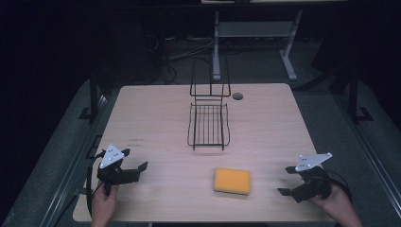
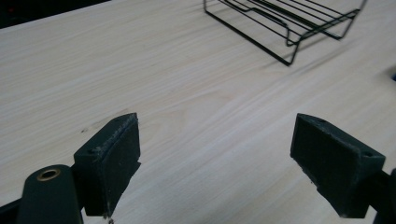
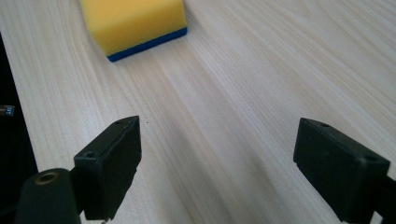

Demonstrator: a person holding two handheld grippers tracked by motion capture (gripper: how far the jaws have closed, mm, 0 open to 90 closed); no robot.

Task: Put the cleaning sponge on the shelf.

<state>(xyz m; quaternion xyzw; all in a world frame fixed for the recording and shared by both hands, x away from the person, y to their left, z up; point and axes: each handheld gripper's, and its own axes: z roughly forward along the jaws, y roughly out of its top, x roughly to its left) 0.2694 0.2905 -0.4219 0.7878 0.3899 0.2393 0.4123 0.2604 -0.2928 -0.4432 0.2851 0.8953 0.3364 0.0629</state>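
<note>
Grippers sit nearest: left gripper (image 1: 134, 160) at 8 o'clock, right gripper (image 1: 287, 180) at 4, both with jaws spread wide and empty. Sponge (image 1: 231, 181) (yellow over blue) lies on the table (image 1: 156, 113) at 5. Rack (image 1: 208, 124) stands beyond, toward 12.

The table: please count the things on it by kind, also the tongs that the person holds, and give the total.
Yellow sponge: 1
Black wire rack: 1
Tongs: 2, the left tongs and the right tongs, both open
Total: 4
</note>
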